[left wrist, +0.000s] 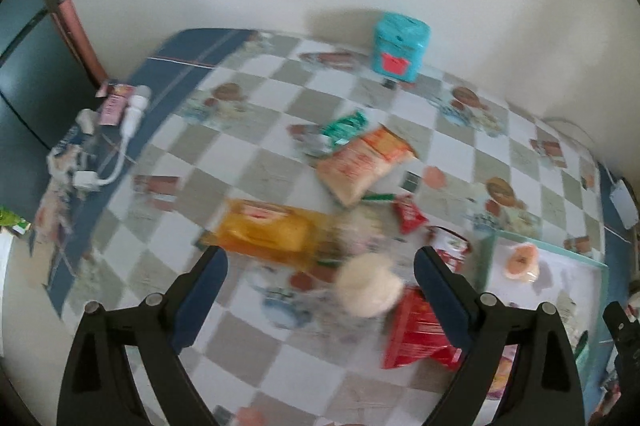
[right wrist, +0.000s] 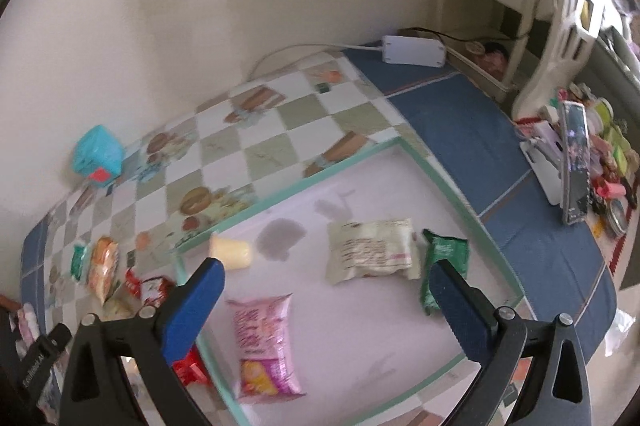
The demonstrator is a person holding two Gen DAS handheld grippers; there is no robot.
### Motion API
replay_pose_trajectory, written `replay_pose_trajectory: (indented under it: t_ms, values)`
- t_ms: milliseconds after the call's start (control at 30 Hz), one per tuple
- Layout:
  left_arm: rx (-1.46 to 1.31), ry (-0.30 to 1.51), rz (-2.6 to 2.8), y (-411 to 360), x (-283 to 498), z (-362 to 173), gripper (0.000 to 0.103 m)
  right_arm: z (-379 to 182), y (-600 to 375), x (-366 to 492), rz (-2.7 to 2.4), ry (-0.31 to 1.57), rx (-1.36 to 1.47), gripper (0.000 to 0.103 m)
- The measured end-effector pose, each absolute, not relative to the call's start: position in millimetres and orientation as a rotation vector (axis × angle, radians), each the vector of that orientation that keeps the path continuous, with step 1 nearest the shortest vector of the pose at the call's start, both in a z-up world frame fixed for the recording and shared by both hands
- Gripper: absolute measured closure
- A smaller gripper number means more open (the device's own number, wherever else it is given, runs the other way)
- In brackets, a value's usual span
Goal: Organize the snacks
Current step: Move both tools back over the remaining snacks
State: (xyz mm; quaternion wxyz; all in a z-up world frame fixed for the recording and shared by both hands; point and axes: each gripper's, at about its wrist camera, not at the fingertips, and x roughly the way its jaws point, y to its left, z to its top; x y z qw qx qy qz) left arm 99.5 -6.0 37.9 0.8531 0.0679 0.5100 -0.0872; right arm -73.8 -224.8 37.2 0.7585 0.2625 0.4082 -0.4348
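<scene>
Loose snacks lie on the checkered tablecloth in the left wrist view: a yellow packet, an orange packet, a green wrapper, small red packets, a pale round snack and a red bag. My left gripper hangs open above them, holding nothing. In the right wrist view a white tray with a teal rim holds a pink packet, a cream packet, a green packet and a yellow piece. My right gripper is open over the tray, empty.
A teal box stands by the wall at the table's back. A white charger and cable lie at the left edge. A white power adapter sits at the far right corner, with a cluttered shelf beyond the blue cloth border.
</scene>
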Motion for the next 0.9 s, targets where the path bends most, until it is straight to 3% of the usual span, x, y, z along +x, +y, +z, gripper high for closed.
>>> replay_pose_trajectory:
  t_ms: [533, 900]
  values:
    - [0.162, 1.045, -0.066, 57, 108, 38, 0.008, 31, -135, -19, -0.747, 0.965, 0.412, 0.0]
    - [0.141, 1.105, -0.05, 59, 118, 18, 0.008, 1, -139, -11, -0.691, 1.057, 0.47, 0.0]
